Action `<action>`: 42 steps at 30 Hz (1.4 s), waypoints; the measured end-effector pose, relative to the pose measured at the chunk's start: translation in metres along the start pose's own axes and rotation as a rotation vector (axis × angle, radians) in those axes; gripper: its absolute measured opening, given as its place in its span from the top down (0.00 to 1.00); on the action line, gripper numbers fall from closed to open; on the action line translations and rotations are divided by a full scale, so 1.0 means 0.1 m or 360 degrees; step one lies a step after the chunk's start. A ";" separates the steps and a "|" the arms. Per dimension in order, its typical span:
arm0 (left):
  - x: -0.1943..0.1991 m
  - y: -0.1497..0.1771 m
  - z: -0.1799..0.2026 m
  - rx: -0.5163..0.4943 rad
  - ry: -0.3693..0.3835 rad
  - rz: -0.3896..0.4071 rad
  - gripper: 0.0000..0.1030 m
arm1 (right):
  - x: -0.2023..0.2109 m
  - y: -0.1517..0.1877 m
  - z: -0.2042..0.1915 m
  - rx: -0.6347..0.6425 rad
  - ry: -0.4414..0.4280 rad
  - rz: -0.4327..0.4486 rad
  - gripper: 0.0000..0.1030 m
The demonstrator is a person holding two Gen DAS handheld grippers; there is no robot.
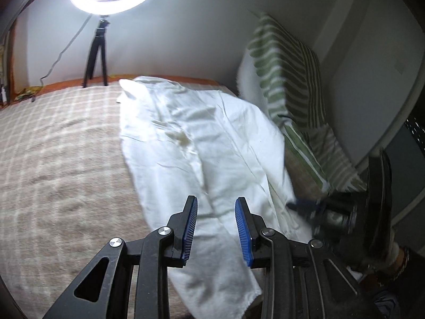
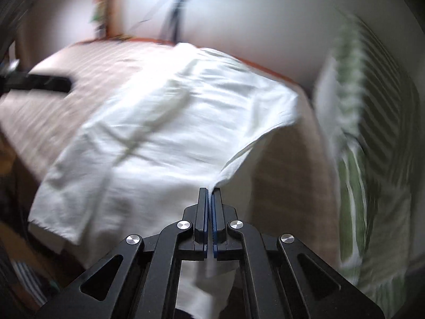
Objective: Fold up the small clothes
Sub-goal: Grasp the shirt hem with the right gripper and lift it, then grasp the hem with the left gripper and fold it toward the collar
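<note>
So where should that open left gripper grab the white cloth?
Probably the near hem of the white cloth, which hangs over the bed's edge just below the open left gripper. Come from the front, one finger each side. The right gripper already pinches an edge.

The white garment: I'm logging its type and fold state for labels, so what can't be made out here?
- White garment: right wrist view is motion-blurred; seams and garment type unreadable.
- Its near hem: cut off behind the right gripper.
- Its right edge in the left wrist view: the other gripper's dark, blurred body covers it.
- Left gripper: open; contact with the cloth is unclear.
</note>
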State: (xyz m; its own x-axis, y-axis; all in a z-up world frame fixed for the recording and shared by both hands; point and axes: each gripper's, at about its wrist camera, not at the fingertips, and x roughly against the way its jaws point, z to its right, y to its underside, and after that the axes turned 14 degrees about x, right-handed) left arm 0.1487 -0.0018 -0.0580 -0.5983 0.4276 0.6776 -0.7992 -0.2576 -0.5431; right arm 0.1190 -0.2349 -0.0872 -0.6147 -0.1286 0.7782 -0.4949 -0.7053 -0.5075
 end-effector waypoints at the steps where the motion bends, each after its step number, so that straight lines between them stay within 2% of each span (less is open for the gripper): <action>1: 0.02 -0.02 -0.03 0.0008 -0.0010 0.0012 0.73 | -0.02 -0.04 -0.10 0.0060 -0.0017 0.0000 0.99; 4: 0.04 -0.04 -0.12 0.0025 -0.0024 0.0020 0.73 | -0.14 -0.10 -0.32 0.0149 -0.0087 -0.0035 0.99; 9: 0.03 -0.05 -0.25 0.0054 -0.0034 0.0016 0.73 | -0.29 -0.12 -0.34 0.0105 -0.0184 -0.0098 0.99; 13: 0.05 -0.03 -0.34 0.0066 -0.0038 0.0004 0.73 | -0.18 -0.12 -0.23 -0.0062 -0.0392 -0.0014 0.91; 15: 0.07 0.00 -0.36 0.0063 -0.0039 0.0001 0.73 | 0.02 -0.05 -0.08 -0.0182 -0.0491 0.0079 0.89; 18: 0.09 0.06 -0.39 0.0070 -0.0032 -0.0014 0.72 | 0.28 0.14 0.12 -0.0329 -0.0457 0.0161 0.85; 20: 0.09 0.11 -0.41 0.0075 -0.0027 -0.0039 0.72 | 0.34 0.27 0.23 -0.0419 -0.0405 0.0162 0.76; 22: 0.06 0.17 -0.41 0.0077 -0.0021 -0.0069 0.72 | 0.33 0.48 0.32 -0.0524 -0.0359 0.0129 0.76; 25: 0.04 0.26 -0.40 0.0066 -0.0031 -0.0089 0.72 | 0.23 0.62 0.32 -0.0607 -0.0414 0.0084 0.76; 31: -0.05 0.50 -0.44 0.0121 -0.0052 -0.0144 0.70 | -0.01 0.52 -0.03 -0.0371 -0.0348 -0.0027 0.76; 36: -0.17 0.82 -0.40 0.0095 -0.0055 -0.0235 0.70 | -0.14 0.51 -0.27 -0.0230 -0.0435 -0.0156 0.75; 39: -0.18 0.97 -0.39 0.0090 -0.0074 -0.0255 0.70 | -0.07 0.52 -0.26 -0.0230 -0.0492 -0.0136 0.76; 42: -0.11 1.07 -0.44 0.0163 -0.0071 -0.0242 0.70 | 0.07 0.50 -0.11 -0.0326 -0.0525 -0.0028 0.76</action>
State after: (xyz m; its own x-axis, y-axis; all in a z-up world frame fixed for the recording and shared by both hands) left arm 0.0720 0.0042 -0.1451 -0.4704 0.4299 0.7707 -0.8809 -0.2807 -0.3811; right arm 0.0832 -0.2637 -0.1111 -0.3912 -0.3587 0.8475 -0.6364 -0.5597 -0.5307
